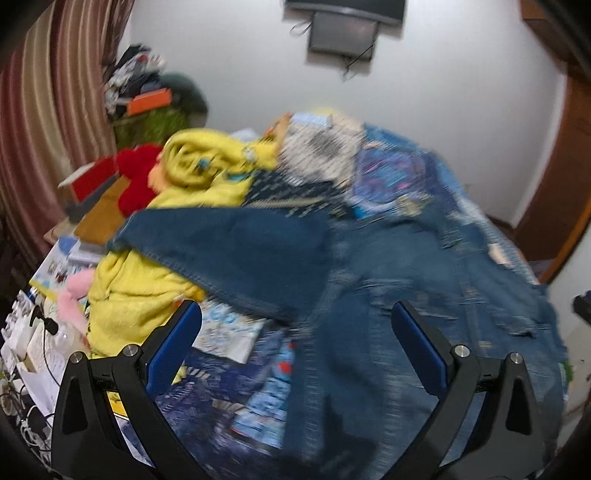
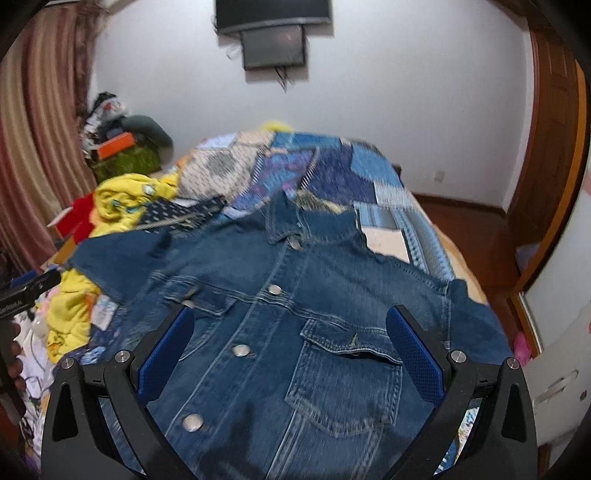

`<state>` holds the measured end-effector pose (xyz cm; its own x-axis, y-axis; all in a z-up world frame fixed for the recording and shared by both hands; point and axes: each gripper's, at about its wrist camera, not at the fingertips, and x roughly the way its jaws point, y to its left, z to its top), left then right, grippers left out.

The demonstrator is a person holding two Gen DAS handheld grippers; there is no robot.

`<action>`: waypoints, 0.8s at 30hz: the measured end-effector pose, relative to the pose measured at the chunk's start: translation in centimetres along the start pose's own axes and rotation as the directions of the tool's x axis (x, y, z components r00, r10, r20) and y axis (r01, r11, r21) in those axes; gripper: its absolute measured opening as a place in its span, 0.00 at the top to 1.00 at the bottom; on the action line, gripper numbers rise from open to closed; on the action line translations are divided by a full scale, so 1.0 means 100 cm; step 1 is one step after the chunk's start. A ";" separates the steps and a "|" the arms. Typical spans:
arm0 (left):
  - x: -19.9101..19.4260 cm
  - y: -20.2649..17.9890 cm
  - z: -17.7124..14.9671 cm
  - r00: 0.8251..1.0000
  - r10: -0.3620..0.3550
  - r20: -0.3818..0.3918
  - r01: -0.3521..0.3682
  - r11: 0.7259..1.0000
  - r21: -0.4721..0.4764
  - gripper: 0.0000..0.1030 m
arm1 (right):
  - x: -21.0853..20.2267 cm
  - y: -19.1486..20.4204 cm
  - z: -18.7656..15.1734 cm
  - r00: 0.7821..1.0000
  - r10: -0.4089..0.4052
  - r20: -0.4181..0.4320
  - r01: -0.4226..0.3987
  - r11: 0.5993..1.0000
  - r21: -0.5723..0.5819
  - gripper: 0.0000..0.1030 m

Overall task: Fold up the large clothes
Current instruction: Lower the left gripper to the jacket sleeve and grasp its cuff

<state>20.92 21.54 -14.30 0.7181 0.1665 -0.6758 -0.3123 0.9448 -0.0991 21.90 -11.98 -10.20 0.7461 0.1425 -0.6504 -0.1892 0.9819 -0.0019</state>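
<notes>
A blue denim jacket lies front up on the bed, buttoned, collar toward the far wall, its sleeves spread to both sides. In the left wrist view the jacket is blurred, and one sleeve lies over a yellow garment. My left gripper is open and empty, above the jacket's left side. My right gripper is open and empty, above the jacket's chest, with a chest pocket between its fingers.
A patchwork blue quilt covers the bed. Yellow clothes and a red plush are piled at the left. Striped curtains hang at the left, a wooden door stands at the right, and a screen is on the far wall.
</notes>
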 end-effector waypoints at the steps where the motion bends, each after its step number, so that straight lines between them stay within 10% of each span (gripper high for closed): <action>1: 0.010 0.008 0.000 1.000 0.000 -0.015 0.000 1.000 -0.008 0.00 | 0.008 -0.002 0.002 1.000 -0.016 -0.022 0.016 1.000 0.008 0.00; 9: 0.102 0.091 -0.006 0.978 -0.106 -0.182 0.057 0.965 -0.255 0.00 | 0.058 -0.017 0.015 0.992 -0.061 -0.109 0.064 0.998 0.027 0.00; 21: 0.177 0.134 0.002 0.922 -0.320 -0.219 0.178 0.850 -0.495 0.30 | 0.095 -0.015 0.020 0.979 -0.135 -0.152 0.123 0.989 -0.087 0.00; 24: 0.195 0.131 0.003 0.919 -0.292 -0.264 0.131 0.860 -0.493 0.36 | 0.101 -0.011 0.019 0.979 -0.100 -0.180 0.084 0.992 -0.091 0.00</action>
<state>31.05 37.24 -28.55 0.5874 -0.1970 -0.7849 -0.4810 0.6950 -0.5344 30.83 -11.36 -15.27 0.6340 0.0192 -0.7731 -0.1827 0.9751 -0.1255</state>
